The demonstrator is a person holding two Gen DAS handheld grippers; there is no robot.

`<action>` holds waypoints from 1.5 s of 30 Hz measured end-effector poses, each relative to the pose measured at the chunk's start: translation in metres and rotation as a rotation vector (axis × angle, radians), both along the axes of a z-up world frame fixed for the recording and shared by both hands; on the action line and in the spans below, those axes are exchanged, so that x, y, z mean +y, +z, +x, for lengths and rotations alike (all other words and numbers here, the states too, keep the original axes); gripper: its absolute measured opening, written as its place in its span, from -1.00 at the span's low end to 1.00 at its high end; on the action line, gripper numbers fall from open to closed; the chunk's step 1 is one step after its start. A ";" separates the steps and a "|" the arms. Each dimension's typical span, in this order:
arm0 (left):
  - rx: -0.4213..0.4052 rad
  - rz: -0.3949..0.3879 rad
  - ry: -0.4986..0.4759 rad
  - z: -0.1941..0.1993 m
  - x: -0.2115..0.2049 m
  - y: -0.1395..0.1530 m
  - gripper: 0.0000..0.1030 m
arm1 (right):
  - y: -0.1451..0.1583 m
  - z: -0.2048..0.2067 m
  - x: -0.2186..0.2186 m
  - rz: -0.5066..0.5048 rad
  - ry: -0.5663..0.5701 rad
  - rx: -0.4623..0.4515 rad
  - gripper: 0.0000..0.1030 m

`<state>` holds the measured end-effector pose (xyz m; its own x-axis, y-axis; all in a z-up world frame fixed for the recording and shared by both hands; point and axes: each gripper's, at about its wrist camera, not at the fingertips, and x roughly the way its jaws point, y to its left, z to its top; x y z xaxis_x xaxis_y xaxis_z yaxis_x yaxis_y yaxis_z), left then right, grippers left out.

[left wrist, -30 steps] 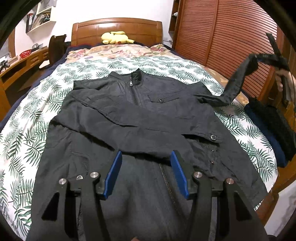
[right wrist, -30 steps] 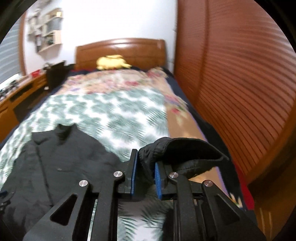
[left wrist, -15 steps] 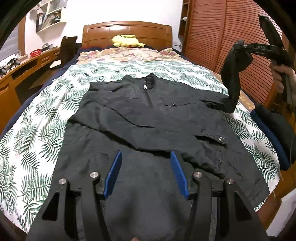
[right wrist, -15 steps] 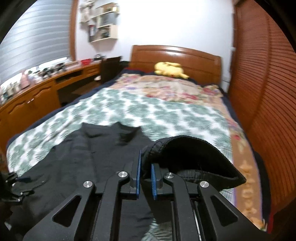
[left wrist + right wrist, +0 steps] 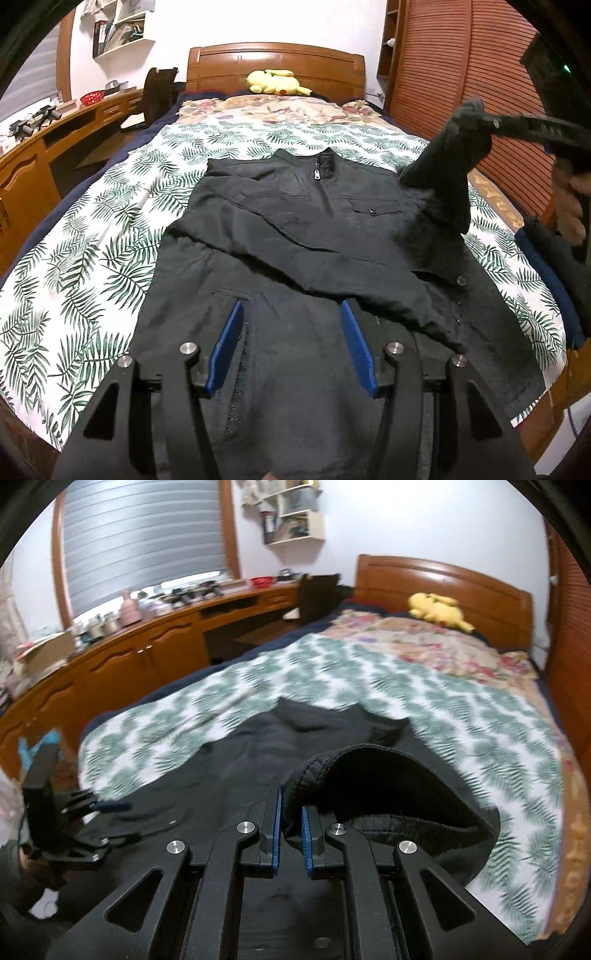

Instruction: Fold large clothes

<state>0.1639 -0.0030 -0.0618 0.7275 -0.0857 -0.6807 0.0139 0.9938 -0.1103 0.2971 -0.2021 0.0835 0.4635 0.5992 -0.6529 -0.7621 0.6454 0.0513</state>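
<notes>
Across the foot end of the bed (image 5: 110, 206), black jacket (image 5: 295, 236) lies flat, zipped. My right gripper (image 5: 291, 825) clenched on the ribbed sleeve cuff (image 5: 332, 771), lifted. My left gripper (image 5: 291, 347) spread, empty above hem. Fabric looks soft, floppy, a bit slick; grab cuffs and hem.

Left wrist: low over jacket (image 5: 303, 236) hem, facing headboard (image 5: 275, 66). Right wrist: angled toward desk (image 5: 122, 664) (shared: bed).

Legible text: none recorded. Raised lettering showed on the right gripper (image 5: 476, 114) arm in the left wrist view, too blurred to read. Items on the wall shelf (image 5: 295, 515) bore no readable print.
</notes>
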 end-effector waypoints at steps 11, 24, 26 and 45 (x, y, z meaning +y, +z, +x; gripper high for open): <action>0.009 0.003 -0.010 0.006 -0.005 -0.003 0.04 | -0.044 -0.025 0.012 -0.054 0.041 0.090 -0.66; 0.015 -0.005 -0.058 0.022 -0.024 -0.007 0.04 | -0.058 -0.027 -0.028 -0.097 -0.043 0.059 -0.27; 0.016 -0.004 -0.068 0.023 -0.028 -0.008 0.05 | -0.068 -0.024 -0.038 -0.107 -0.068 0.080 -0.26; 0.031 0.006 -0.078 0.024 -0.036 -0.010 0.05 | -0.167 0.012 -0.060 -0.092 -0.174 0.327 0.00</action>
